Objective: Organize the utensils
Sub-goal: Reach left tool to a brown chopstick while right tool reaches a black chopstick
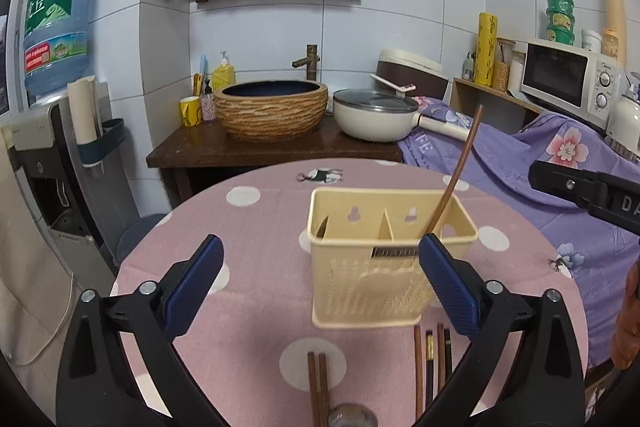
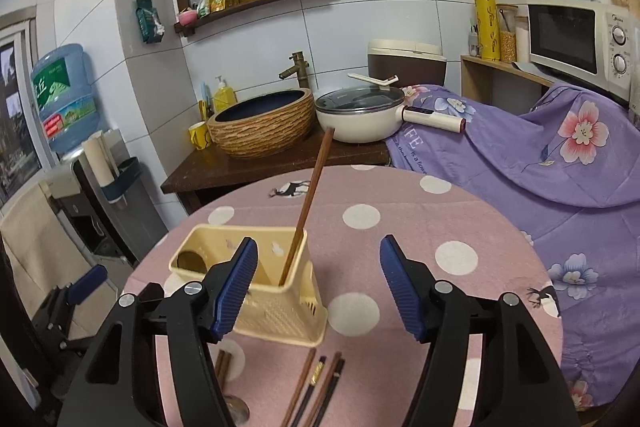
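Note:
A cream utensil holder (image 1: 372,267) (image 2: 276,303) with two compartments stands on the pink dotted tablecloth (image 1: 260,227). One brown chopstick (image 1: 456,179) (image 2: 308,203) leans in its right compartment; a dark object shows in the left one. Several chopsticks (image 1: 434,367) (image 2: 316,387) lie in front of the holder, and a separate pair (image 1: 318,387) lies to their left beside a spoon (image 1: 352,417). My left gripper (image 1: 320,279) is open and empty, just before the holder. My right gripper (image 2: 318,287) is open and empty, above the table to the holder's right.
Behind the table stand a woven basin (image 1: 272,111) on a dark counter and a white pan (image 1: 376,119). A purple floral cloth (image 2: 520,167) covers the right side, with a microwave (image 2: 576,39). A water dispenser (image 1: 56,39) stands left.

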The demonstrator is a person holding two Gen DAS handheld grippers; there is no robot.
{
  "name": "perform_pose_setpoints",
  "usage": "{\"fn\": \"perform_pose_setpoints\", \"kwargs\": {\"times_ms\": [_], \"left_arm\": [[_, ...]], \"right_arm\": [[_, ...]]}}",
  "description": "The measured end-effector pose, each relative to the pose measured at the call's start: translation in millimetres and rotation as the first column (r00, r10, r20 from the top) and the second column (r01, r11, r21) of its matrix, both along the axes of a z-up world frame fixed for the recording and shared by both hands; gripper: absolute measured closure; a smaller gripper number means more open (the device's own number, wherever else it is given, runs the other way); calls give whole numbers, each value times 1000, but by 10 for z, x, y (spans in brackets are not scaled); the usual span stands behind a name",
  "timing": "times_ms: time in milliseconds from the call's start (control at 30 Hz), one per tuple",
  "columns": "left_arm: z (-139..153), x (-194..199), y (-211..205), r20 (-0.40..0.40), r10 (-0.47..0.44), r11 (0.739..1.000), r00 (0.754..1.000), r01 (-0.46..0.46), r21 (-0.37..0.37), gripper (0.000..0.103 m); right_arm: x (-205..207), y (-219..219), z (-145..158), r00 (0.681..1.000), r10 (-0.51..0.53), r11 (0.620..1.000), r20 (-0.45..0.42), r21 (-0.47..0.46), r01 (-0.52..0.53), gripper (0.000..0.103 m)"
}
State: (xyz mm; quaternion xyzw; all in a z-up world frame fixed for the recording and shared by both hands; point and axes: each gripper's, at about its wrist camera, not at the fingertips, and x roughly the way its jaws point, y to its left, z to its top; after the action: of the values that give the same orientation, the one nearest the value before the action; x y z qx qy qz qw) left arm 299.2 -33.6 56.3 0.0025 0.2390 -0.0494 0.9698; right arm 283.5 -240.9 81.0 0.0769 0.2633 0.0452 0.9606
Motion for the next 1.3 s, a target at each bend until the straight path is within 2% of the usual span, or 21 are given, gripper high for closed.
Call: {"fn": "perform_pose_setpoints", "kwargs": {"times_ms": [167,267,500,567,633,867,1067,1300], "left_arm": [[-218,-175,90,-72,8,1000,997,-8,5,6],[-398,-262,141,-112,25,999,993,-22,23,6],[-860,-443,303,-224,50,999,973,-48,12,6],[-991,-485,336,-255,48,999,966,-47,13,6],[-1081,-502,376,-283,45,999,958,-46,5,8],[-1280,-575,389,-345,24,998,938,-41,-40,24],[-1371,-649,302,-377,-5,1000,926,-1,-16,36],[-1492,-703,245,-416,-20,1000,909,27,11,42]], "right_arm": [[-201,26,-230,999,19,999,-50,-26,-21,40],[-263,27,-469,993,22,999,-117,-32,-26,40],[-395,-30,-1035,967,8,1000,-254,-8,-11,40],[-413,-41,-1153,959,2,1000,-283,-15,-6,44],[-417,-29,-1253,951,0,1000,-309,-22,-7,50],[-423,159,-1501,922,47,998,-384,-15,-57,58],[-428,369,-1629,902,61,995,-428,-48,-90,64],[-403,407,-1693,890,31,995,-455,-68,-69,69]]}}
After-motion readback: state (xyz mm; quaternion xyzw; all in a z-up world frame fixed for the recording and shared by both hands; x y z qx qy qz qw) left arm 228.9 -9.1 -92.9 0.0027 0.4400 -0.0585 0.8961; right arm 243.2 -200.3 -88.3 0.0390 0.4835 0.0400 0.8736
